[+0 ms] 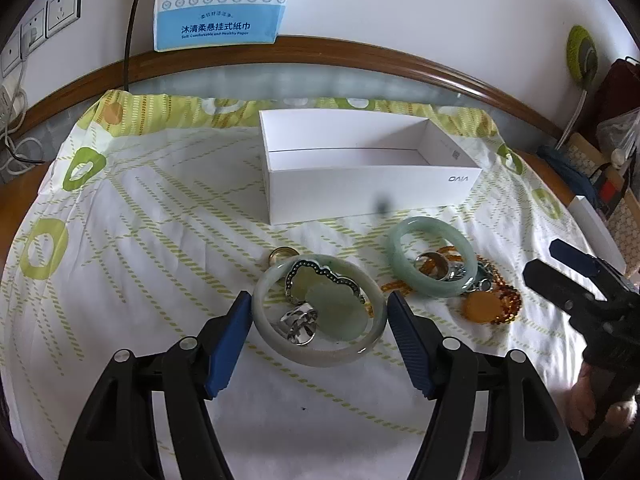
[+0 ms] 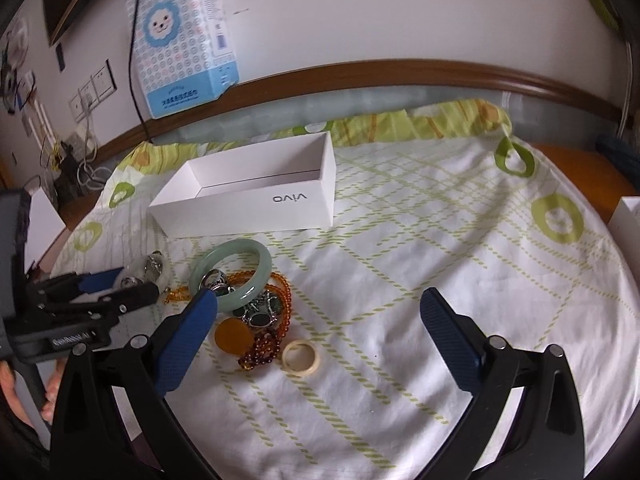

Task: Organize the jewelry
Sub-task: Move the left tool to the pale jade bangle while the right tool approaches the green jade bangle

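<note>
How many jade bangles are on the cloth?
2: a pale bangle between the left hand-held gripper fingers, and a green bangle on the bead pile near the box.

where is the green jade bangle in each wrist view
Left wrist: the green jade bangle lies right of centre, just in front of the white vivo box.
Right wrist: the bangle lies left of centre, behind the left fingertip.
Shared landmark: the white vivo box.
</note>
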Available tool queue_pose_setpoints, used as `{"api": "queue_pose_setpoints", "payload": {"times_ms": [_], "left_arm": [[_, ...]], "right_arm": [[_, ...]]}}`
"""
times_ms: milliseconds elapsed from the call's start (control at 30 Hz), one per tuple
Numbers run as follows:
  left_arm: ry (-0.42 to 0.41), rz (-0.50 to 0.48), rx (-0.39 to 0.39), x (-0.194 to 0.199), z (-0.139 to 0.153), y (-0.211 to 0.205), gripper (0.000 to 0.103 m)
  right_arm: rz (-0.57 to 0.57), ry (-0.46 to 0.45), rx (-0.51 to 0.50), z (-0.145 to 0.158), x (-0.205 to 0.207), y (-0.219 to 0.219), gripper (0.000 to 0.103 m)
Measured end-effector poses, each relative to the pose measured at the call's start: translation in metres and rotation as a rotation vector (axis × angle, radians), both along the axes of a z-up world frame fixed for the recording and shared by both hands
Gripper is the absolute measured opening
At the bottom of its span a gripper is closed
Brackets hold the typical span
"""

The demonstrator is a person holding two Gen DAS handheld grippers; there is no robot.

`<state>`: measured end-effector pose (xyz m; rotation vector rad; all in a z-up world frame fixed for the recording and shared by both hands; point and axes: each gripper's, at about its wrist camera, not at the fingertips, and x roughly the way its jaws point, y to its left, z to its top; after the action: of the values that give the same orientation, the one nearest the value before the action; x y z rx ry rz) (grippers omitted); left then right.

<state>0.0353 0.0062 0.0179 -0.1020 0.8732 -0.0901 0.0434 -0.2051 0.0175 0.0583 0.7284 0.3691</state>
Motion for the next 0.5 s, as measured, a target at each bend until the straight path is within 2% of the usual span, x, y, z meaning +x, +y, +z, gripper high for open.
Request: {"api": "queue_pose_setpoints", "payload": {"times_ms": [233, 400, 500], "left_arm": [[0.034, -0.011, -0.03, 0.003, -0.005, 0.001, 0.07], [0.047, -0.019, -0.029, 0.004, -0.007, -0.001, 0.079], [0.052, -0.018, -0.018, 0.005, -0.008, -0.002, 0.079]], "right_arm": [[0.014, 0.003, -0.043, -0.002, 0.001, 0.007, 0.099], [0.082, 0.115, -0.035, -0.003, 0.022, 0.025, 0.099], [0.099, 0.146, -0.075, -0.002, 0.04, 0.043, 0.099]]}}
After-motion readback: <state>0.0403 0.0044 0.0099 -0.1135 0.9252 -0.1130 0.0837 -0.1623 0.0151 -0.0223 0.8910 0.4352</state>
